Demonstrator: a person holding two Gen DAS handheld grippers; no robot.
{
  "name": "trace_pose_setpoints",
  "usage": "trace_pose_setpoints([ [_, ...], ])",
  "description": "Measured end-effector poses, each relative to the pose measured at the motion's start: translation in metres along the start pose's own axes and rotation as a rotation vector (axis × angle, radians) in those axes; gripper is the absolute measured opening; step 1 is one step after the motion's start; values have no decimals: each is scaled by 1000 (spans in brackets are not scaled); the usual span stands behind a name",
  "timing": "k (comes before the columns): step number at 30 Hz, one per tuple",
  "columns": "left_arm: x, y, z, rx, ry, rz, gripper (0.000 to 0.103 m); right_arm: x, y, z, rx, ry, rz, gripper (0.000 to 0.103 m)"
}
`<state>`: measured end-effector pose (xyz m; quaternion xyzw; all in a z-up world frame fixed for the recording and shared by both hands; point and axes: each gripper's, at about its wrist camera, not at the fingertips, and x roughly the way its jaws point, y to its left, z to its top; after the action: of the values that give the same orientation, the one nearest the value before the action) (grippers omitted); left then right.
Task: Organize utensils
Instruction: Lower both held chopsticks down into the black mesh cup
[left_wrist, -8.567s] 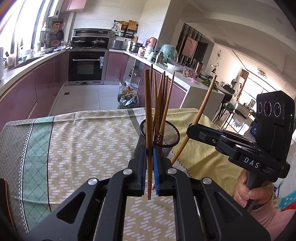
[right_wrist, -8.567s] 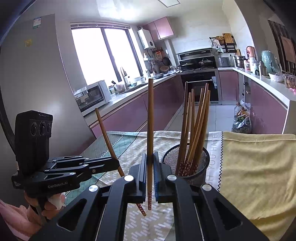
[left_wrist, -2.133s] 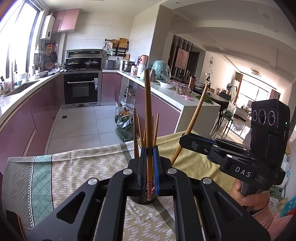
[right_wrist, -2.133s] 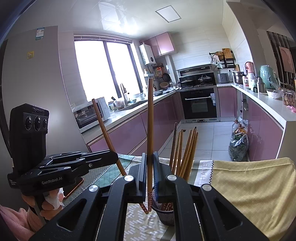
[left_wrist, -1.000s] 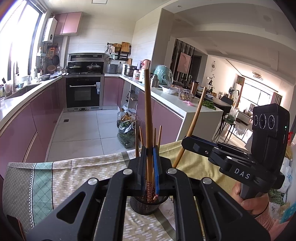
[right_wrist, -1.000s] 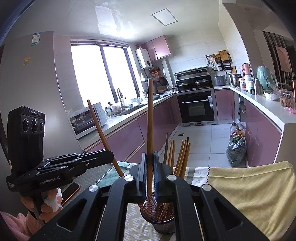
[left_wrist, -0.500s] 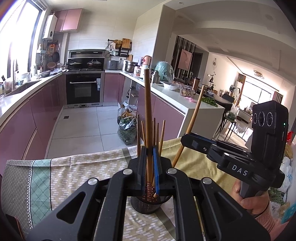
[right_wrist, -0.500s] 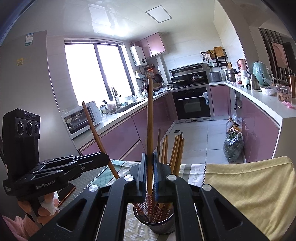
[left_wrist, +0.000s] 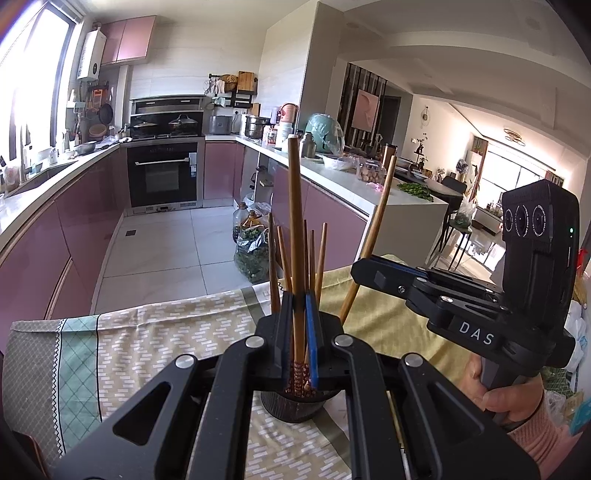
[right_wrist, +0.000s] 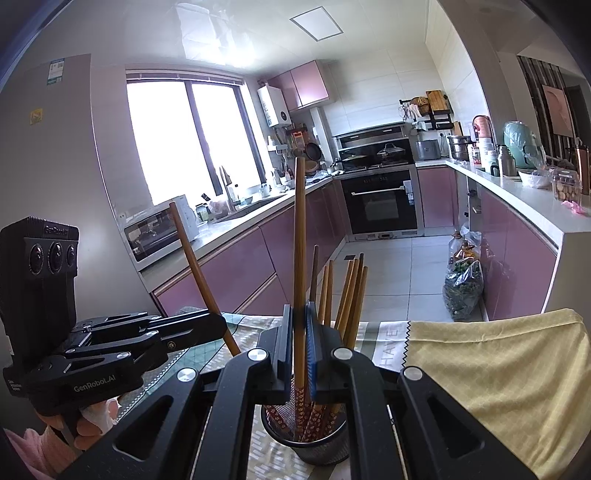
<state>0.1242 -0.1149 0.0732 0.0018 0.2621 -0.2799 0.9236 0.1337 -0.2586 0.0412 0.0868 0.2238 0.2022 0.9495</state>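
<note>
A table is wearing a patterned tablecloth (left_wrist: 155, 343) with a green border, and a yellow cloth (right_wrist: 491, 365) is lying over its right part. A black mesh cup (right_wrist: 321, 443) full of chopsticks is standing directly on the tablecloth.

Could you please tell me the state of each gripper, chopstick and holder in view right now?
Left gripper: shut on one upright brown wooden chopstick, its patterned tip inside the cup.
Right gripper: shut on its own upright brown wooden chopstick, tip lowered into the cup.
Black wire-mesh cup: standing upright on the tablecloth, holding several chopsticks.
Patterned tablecloth: spread flat.
</note>
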Motion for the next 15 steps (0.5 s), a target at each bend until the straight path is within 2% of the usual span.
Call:
trace_pose_setpoints([
  [15, 11, 2, -1, 1, 41, 6, 8, 4, -4, -4, -7, 19, -8, 6],
])
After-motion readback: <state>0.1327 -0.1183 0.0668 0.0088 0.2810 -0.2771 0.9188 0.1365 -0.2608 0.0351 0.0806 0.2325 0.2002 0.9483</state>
